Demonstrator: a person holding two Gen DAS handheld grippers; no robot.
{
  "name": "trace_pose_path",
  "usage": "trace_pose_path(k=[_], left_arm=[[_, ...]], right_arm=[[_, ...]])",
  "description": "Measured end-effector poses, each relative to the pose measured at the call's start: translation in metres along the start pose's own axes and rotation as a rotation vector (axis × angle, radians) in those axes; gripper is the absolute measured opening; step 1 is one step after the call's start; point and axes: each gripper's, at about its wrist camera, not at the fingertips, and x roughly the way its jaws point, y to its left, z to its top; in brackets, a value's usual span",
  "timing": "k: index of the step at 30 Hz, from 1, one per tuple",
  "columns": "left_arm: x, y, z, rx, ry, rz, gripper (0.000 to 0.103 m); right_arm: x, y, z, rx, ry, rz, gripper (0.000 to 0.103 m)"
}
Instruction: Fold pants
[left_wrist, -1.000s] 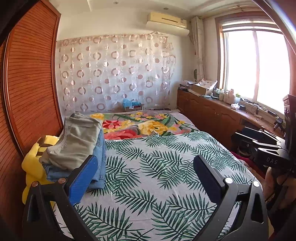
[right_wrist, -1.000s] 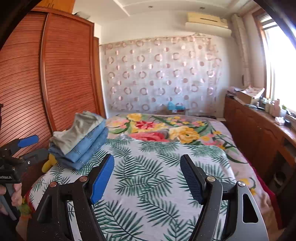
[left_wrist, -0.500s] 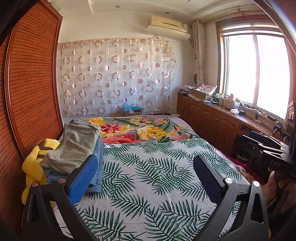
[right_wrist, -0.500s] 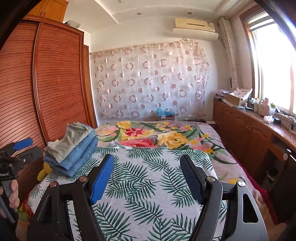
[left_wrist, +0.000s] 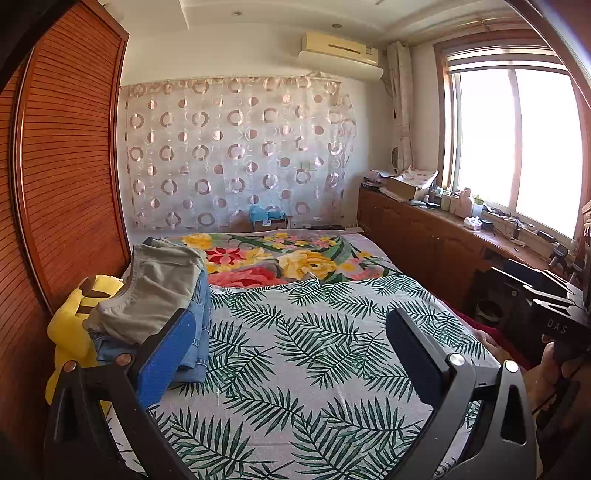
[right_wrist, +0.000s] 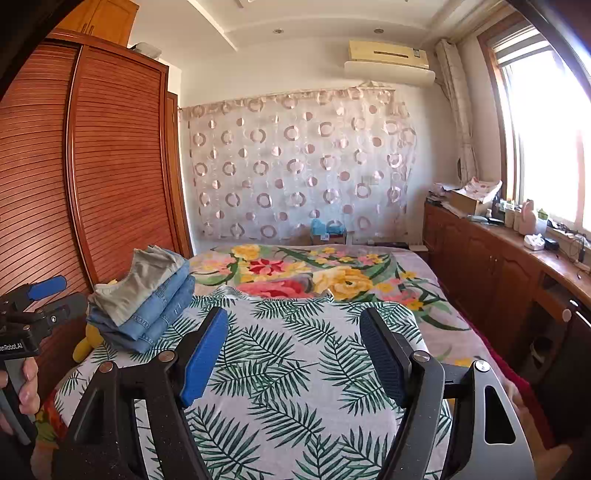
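Item: stack of folded pants (right_wrist: 147, 299), a khaki pair (left_wrist: 155, 291) on top of blue denim pairs (right_wrist: 162, 314), lying at the bed's (left_wrist: 314, 350) left edge, against the wooden wardrobe (right_wrist: 92, 177). A yellow plush toy (left_wrist: 74, 325) sits wedged between the stack and the wardrobe. Relative to your fingers: in the left wrist view the stack lies just behind the blue pad of your left gripper (left_wrist: 288, 354), outside the gap and not touched; in the right wrist view it lies well to the left of your right gripper (right_wrist: 295, 354) and beyond it. Both pairs of fingers stand wide apart with nothing between them, only the palm-leaf sheet (right_wrist: 280, 362) of the bed showing through the gap. Beyond the leaf sheet the bed carries a floral cover (left_wrist: 277, 258); a circle-patterned curtain (left_wrist: 236, 155) hangs on the wall past the bed's far end. Change from the frames a second ago: the stack sits where it was on the bed, both finger gaps are unchanged, and both views have tilted slightly, showing more ceiling and wall above the bed.
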Motion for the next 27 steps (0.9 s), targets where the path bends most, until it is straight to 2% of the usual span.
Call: trace_pose_path(k=[27], left_arm=[[-0.002, 0.0043, -0.0024, -0.003, -0.005, 0.014, 0.103]], right_arm=[[-0.0005, -0.0022, -0.0023, -0.018, -0.006, 0.004, 0.076]])
